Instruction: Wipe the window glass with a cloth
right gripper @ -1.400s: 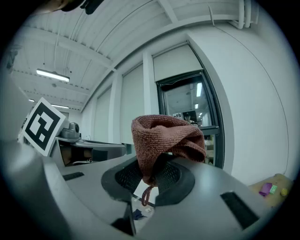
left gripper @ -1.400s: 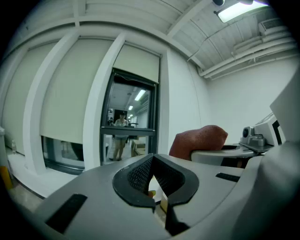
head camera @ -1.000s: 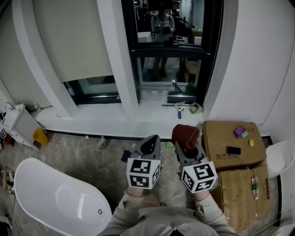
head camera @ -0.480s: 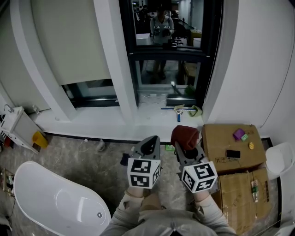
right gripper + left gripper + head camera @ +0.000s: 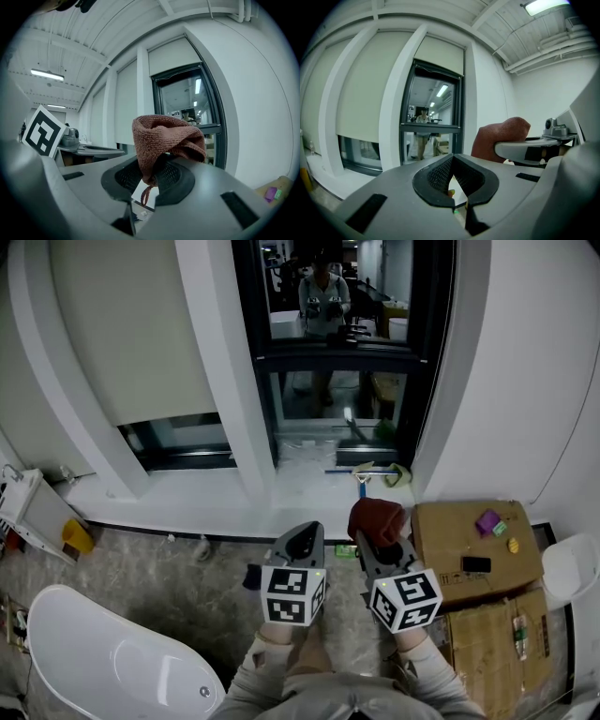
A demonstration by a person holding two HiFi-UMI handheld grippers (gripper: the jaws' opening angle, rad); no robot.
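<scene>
One cloth (image 5: 377,518) (in right gripper (image 5: 149,174)), left gripper (image 5: 453,174) closed

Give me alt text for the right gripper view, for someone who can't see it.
The right gripper pinches a bunched reddish-brown cloth in its jaws, pointed toward a tall dark-framed window in a white wall. Ceiling lights show in the glass.
</scene>
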